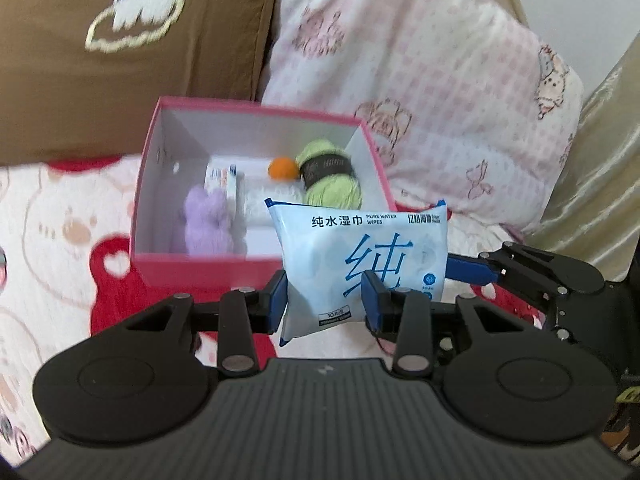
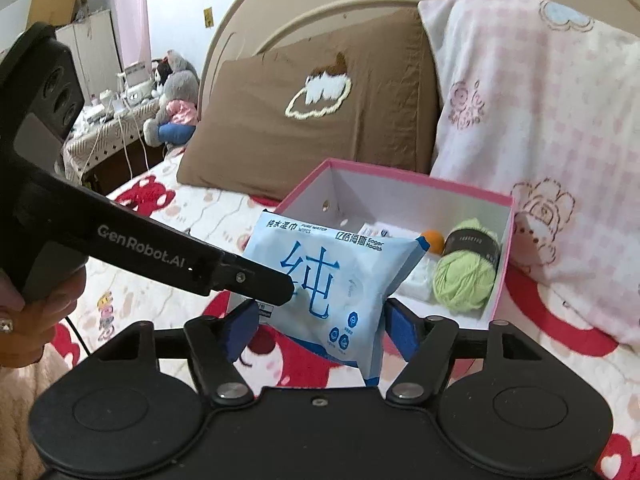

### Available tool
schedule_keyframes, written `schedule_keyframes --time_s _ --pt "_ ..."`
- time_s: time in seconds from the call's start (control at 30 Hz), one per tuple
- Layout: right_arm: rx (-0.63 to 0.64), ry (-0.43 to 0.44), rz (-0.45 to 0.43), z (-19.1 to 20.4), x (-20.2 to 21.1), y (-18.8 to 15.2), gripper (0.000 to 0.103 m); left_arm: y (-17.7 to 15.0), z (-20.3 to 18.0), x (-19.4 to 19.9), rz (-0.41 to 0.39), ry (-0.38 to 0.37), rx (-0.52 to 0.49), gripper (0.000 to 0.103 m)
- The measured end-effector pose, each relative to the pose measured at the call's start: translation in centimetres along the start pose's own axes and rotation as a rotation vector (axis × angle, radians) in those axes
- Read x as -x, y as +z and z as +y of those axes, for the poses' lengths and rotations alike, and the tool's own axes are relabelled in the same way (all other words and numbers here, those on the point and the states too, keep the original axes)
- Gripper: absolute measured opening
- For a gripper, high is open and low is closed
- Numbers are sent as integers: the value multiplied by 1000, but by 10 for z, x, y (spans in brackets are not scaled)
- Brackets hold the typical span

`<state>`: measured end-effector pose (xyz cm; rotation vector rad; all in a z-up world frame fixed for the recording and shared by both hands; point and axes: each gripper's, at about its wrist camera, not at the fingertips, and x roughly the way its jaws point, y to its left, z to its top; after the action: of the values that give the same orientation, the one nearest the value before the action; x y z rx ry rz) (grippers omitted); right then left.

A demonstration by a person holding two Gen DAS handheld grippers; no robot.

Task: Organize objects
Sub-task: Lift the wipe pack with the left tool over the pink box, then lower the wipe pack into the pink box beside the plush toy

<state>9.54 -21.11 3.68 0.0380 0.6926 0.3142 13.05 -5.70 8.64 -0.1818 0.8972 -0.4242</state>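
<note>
The pack of wipes [image 1: 352, 264] hangs in the air just in front of the pink box [image 1: 248, 268], its long axis roughly level and its top edge tilted toward the box's near wall. The left gripper [image 1: 324, 300] pinches it low down, one blue pad on each face near the bottom corner. The right gripper [image 2: 320, 328] straddles the pack's other end; its right finger sits against the pack's edge, but whether its left finger presses the pack cannot be told. The left gripper clearly carries the pack and stands no farther from the box than the right.

The box lies ahead of both sets of fingers and below them, open-topped, on the patterned blanket [image 1: 60, 220]. Inside are a green ball of yarn [image 1: 332, 176], a small orange ball [image 1: 282, 169], a purple plush toy [image 1: 206, 220] and some white packets. The likely next move is forward over the near wall and down. The free room seems to be the middle and near right. The near wall is the one thing in the way; a brown pillow [image 2: 304, 120] and a pink pillow [image 2: 540, 120] stand behind the box, clear of the path.
</note>
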Motion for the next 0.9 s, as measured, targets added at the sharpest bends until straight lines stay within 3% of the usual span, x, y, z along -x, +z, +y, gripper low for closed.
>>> schedule_keyframes --time_s 0.33,0.57,0.9 --pt "8 -21 -5 -29 -1 56 34 52 2 0 -64 -6 8 36" --pt "14 -50 8 -45 -25 81 33 69 13 -32 -82 3 61 36" --pt "-43 -45 101 -73 -88 58 33 56 48 -97 3 -17 136 34"
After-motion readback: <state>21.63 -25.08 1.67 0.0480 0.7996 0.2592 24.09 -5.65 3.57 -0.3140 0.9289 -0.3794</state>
